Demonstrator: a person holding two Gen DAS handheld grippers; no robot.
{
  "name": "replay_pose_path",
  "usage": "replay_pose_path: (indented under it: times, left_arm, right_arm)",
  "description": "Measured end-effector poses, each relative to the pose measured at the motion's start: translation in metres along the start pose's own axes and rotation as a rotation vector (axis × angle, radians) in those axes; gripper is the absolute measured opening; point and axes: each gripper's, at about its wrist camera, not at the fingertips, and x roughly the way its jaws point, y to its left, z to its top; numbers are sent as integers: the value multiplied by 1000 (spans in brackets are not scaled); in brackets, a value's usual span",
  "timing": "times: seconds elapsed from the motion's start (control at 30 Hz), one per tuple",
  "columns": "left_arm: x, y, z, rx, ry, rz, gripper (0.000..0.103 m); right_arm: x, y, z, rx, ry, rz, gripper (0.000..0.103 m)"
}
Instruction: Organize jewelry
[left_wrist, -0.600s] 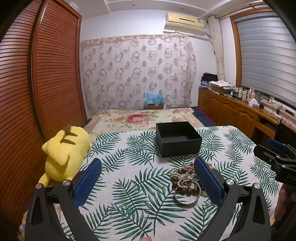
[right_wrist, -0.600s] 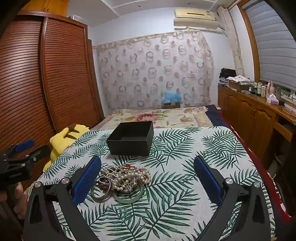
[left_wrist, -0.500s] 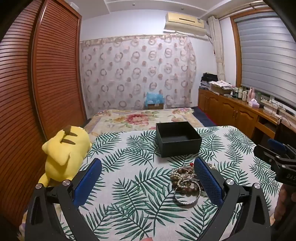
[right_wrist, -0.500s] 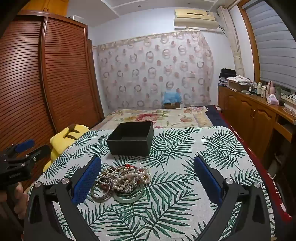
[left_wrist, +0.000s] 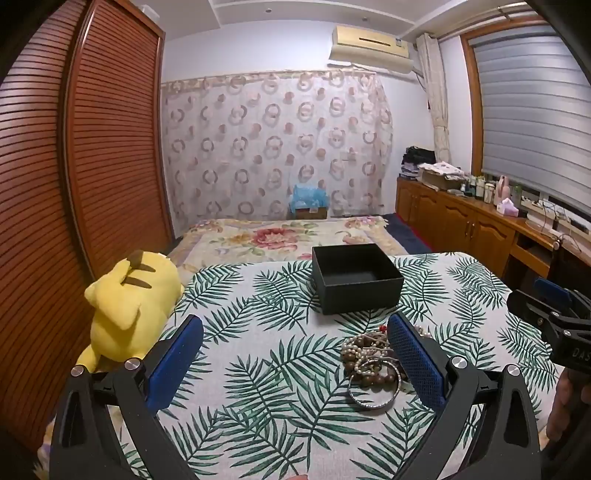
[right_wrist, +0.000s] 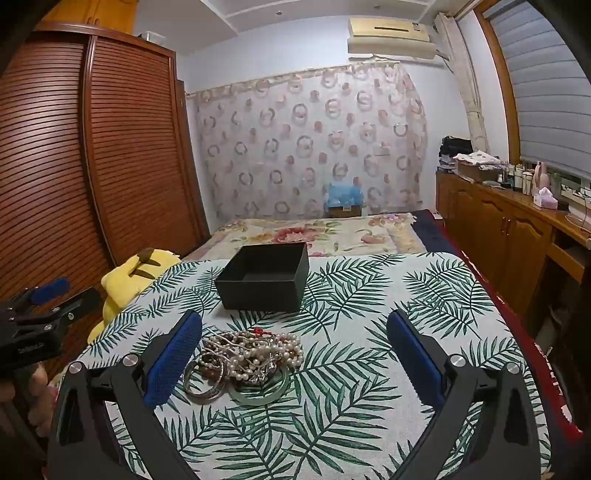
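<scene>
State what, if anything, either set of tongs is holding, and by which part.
Nothing is held. The left tongs and right tongs are both open and empty; the jewelry pile lies untouched on the cloth.

The black box sits open on the palm-leaf cloth, nothing visible inside it. Nearer the camera than the box, slightly to its right, lies the jewelry pile: pearl strands, brown wooden beads and a silver bangle at its near edge. The left gripper hangs over the cloth short of the box, blue pads spread wide, nothing between them; its right pad overlaps the pile. Left of the box lies a yellow plush toy. The right gripper shows far right of the box.
</scene>
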Motion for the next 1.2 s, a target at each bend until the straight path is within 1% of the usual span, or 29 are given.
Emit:
replay_pose_path:
  times: [1.2]
  left_arm:
    - [-1,1,0,-2,-3,-8,97]
  right_arm:
    - [-1,5,2,4,-5,8,101]
